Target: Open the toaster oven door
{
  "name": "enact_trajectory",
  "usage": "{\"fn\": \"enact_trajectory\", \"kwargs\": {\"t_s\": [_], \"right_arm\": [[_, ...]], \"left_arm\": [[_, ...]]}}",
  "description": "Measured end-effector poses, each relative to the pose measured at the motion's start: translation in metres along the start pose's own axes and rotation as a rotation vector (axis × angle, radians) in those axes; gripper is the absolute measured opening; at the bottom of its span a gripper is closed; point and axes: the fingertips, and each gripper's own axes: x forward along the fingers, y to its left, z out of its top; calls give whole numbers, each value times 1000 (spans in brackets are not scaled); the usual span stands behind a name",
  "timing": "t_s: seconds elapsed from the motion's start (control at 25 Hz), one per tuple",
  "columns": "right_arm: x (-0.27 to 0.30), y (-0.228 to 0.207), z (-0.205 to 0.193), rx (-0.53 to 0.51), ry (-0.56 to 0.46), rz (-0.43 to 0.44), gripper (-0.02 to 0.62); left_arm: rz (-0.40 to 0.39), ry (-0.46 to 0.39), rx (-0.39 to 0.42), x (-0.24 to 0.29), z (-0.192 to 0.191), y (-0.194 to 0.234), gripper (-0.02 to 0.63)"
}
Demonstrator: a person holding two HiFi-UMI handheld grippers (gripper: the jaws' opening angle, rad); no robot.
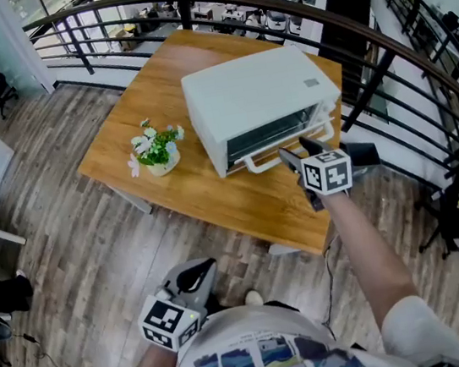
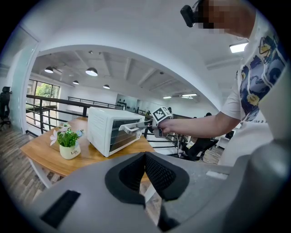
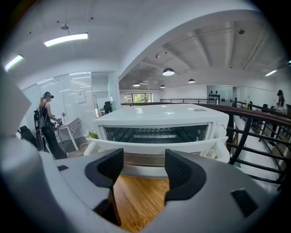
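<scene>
A white toaster oven point(image 1: 255, 97) stands on the wooden table point(image 1: 215, 198), its glass door facing me. Its white bar handle point(image 1: 280, 149) runs along the door's top edge. My right gripper point(image 1: 298, 153) is open right in front of that handle. In the right gripper view the handle point(image 3: 154, 146) crosses just beyond the spread fingertips of the right gripper point(image 3: 143, 164), not between them. The door looks shut or nearly so. My left gripper point(image 1: 194, 276) hangs low by my body, off the table, shut on nothing; in its own view the left gripper point(image 2: 145, 159) points toward the oven point(image 2: 107, 129).
A small potted plant point(image 1: 156, 151) sits on the table left of the oven. A dark curved railing point(image 1: 381, 53) runs behind and to the right of the table. Wooden floor surrounds the table. A person point(image 3: 47, 123) stands far off at the left.
</scene>
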Motion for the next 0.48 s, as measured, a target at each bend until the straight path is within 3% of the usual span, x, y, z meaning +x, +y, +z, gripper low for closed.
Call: {"fn": "enact_trajectory", "kwargs": {"t_s": [0.48], "right_arm": [[-16, -1, -16, -6, -3, 9, 283]], "left_arm": [[-8, 9, 12, 7, -2, -20, 3]]}}
